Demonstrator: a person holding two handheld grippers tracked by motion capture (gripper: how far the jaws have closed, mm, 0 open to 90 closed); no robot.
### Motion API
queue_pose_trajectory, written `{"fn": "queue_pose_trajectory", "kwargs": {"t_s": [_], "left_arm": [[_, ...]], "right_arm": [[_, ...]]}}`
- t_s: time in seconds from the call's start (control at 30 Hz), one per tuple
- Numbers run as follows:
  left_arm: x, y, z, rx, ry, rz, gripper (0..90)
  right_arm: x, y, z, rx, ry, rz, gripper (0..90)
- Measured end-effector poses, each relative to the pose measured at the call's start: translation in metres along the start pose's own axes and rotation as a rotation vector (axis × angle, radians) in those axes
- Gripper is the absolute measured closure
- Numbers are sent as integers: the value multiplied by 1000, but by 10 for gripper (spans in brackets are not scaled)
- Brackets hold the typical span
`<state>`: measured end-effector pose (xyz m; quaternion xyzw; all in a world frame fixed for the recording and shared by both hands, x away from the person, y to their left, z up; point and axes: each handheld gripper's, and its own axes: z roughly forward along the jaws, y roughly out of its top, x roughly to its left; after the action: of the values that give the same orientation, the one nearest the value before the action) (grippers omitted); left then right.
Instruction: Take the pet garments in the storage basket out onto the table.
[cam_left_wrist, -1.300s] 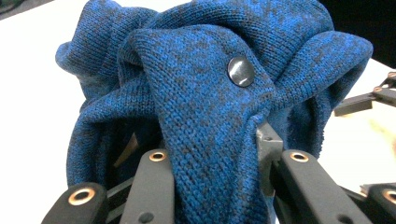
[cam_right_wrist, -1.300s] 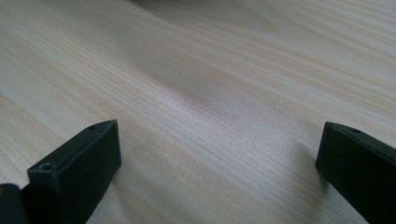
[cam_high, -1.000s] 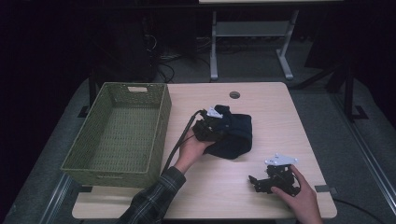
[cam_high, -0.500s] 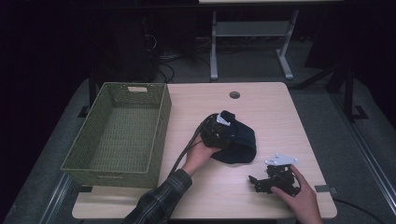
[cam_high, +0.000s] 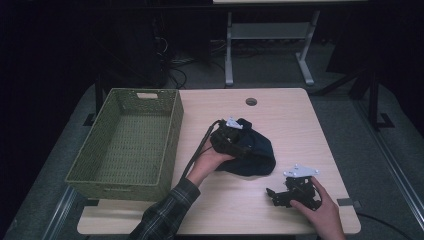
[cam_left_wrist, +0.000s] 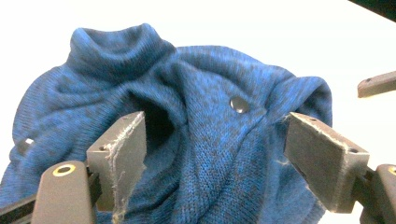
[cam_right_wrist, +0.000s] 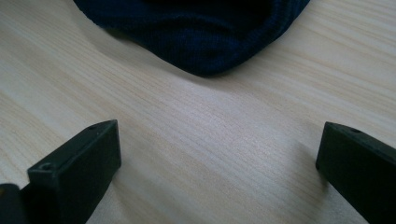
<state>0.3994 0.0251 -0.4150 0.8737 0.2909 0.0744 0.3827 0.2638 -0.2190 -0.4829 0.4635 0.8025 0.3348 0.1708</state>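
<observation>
your left gripper (cam_high: 235, 141) just opened, jaws apart, blue knit sweater (cam_left_wrist: 187, 140) bunched between them unclamped; close shallow and fold slips. right gripper (cam_high: 280, 196) apart, idle.

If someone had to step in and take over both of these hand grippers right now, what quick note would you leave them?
Left gripper: jaws have just been opening and stand wide over the blue knit garment, pads off it.
Right gripper: open, nothing between the jaws, low over the table near the garment's edge.
Garment lies bunched mid-table; the green basket to its left holds nothing.
Done: the garment looks released.
Left: probably getting it tidied or into the basket.
</observation>
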Motion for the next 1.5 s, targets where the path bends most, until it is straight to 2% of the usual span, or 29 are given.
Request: {"fn": "queue_pose_trajectory", "kwargs": {"t_s": [0.1, 0.17, 0.3, 0.43, 0.53, 0.93, 1.5], "left_arm": [[2, 1, -9, -11, -7, -12, 175], [3, 1, -14, -13, -6, -3, 151], [5, -1, -23, -28, -8, -8, 143], [5, -6, -32, -22, 2, 11, 137], [5, -9, -40, -39, 1, -5, 134], [-4, -27, -62, -51, 25, -3, 134], [-16, -72, -78, -46, 67, -39, 131]], "right_arm": [[0, 0, 0, 3, -1, 0, 0], [0, 0, 0, 3, -1, 0, 0], [0, 0, 0, 3, -2, -3, 0], [0, 0, 0, 3, -1, -2, 0], [0, 0, 0, 3, -1, -2, 0], [-1, 0, 0, 1, -1, -9, 0], [-1, 0, 0, 1, -1, -9, 0]]}}
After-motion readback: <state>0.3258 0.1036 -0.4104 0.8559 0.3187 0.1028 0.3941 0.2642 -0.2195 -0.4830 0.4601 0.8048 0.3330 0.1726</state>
